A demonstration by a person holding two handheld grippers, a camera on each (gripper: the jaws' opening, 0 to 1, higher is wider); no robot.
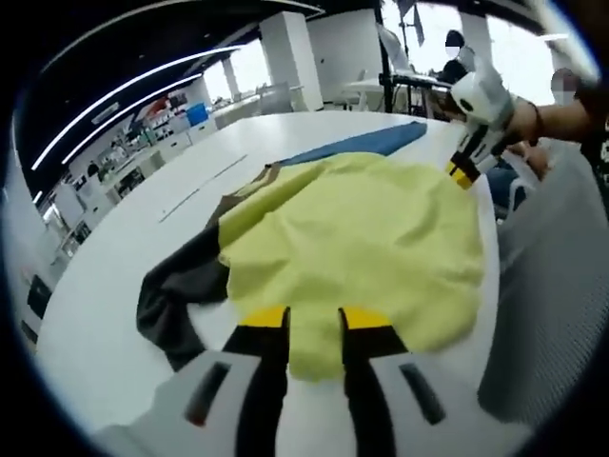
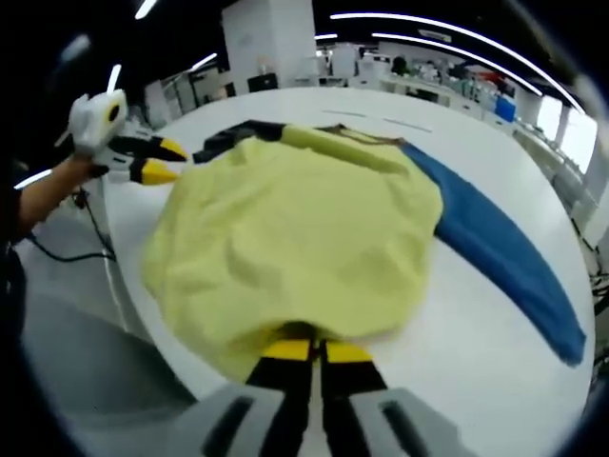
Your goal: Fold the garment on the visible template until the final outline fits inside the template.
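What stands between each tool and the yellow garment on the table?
Nothing visible does. The left tool and the right tool each meet the yellow garment at its near edge. The blue template lies partly under the garment.

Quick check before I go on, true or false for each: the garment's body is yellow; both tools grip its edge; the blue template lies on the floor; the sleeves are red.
1. The garment has a yellow body: true.
2. The left tool and the right tool each grip its edge: true.
3. The blue template lies on the floor: false, it lies on the white table.
4. The sleeves are red: false, the dark sleeve is blackish.
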